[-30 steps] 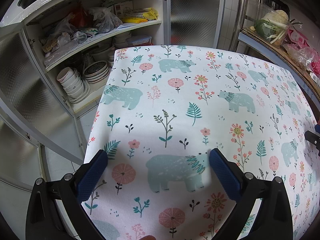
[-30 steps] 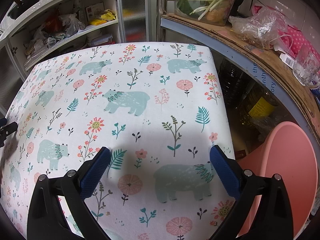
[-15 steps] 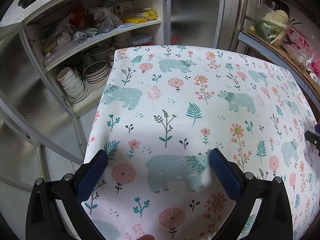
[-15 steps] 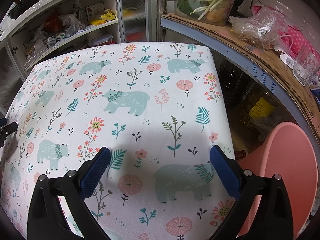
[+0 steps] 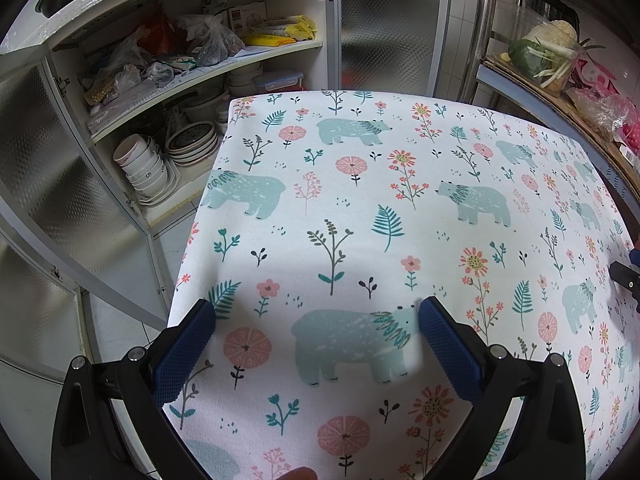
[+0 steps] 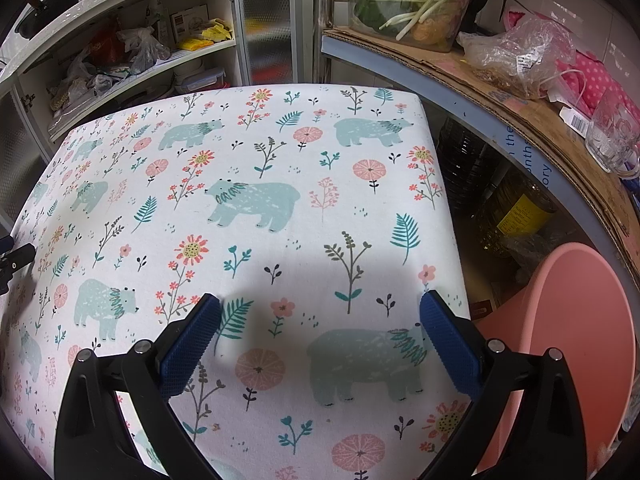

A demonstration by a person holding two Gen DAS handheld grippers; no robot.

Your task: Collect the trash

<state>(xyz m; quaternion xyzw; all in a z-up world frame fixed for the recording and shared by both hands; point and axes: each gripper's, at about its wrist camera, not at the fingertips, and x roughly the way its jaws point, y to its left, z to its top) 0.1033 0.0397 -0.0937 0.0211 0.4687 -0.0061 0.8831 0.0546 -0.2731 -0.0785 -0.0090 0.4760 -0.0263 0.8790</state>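
left tongs (image 5: 316, 312): black frame, silver screws, blue textured pads
right tongs (image 6: 320, 306): black frame, silver screws, blue textured pads

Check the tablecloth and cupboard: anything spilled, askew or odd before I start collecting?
Nothing spilled. The bear-print tablecloth lies flat, with only tiny crumbs near its front edge. The cupboard door stands open beside the table. Both the left gripper and right gripper are open and empty.

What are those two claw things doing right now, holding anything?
Left gripper: open, holding nothing, over the tablecloth.
Right gripper: open, holding nothing.
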